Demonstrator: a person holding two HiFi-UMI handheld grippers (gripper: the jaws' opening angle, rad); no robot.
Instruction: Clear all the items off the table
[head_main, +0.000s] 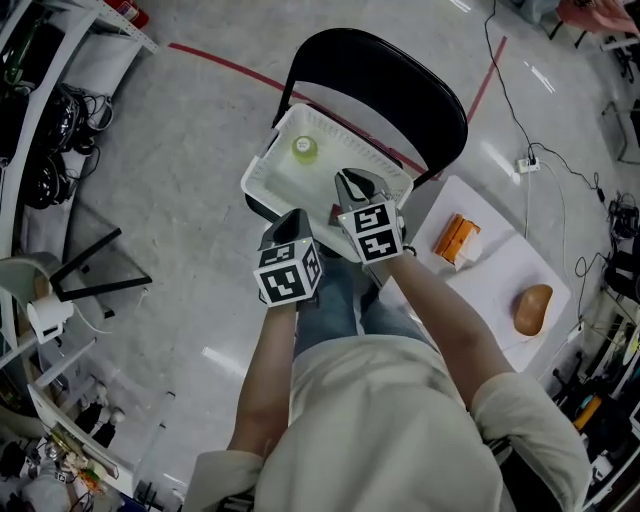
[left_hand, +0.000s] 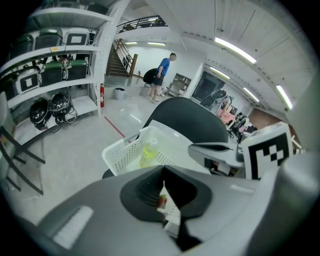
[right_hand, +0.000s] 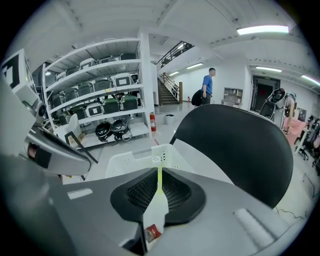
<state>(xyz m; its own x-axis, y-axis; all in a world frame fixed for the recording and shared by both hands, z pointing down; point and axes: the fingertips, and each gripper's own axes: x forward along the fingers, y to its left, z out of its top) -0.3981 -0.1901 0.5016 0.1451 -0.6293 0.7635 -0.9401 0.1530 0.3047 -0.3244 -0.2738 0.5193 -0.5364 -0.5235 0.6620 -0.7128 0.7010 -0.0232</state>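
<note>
Tools: left tool (head_main: 296, 218) and right tool (head_main: 352, 183), both with jaws together, nothing gripped, at the near edge of the white basket (head_main: 262, 170).
Basket: we see it on a black chair (head_main: 400, 90); yellow-green bottle (head_main: 305, 149) inside.
Counter: white counter (head_main: 500, 270) on our right; orange box (head_main: 456, 238) and brown rounded item (head_main: 533, 309) lie apart on it.

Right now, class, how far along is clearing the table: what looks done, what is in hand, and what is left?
Done: a yellow-green bottle already sits in the white basket on the black chair.
In hand: nothing. The left claw and right claw are both shut and empty near the basket.
Left: the orange pack and the brown oval item remain on the white table.
</note>
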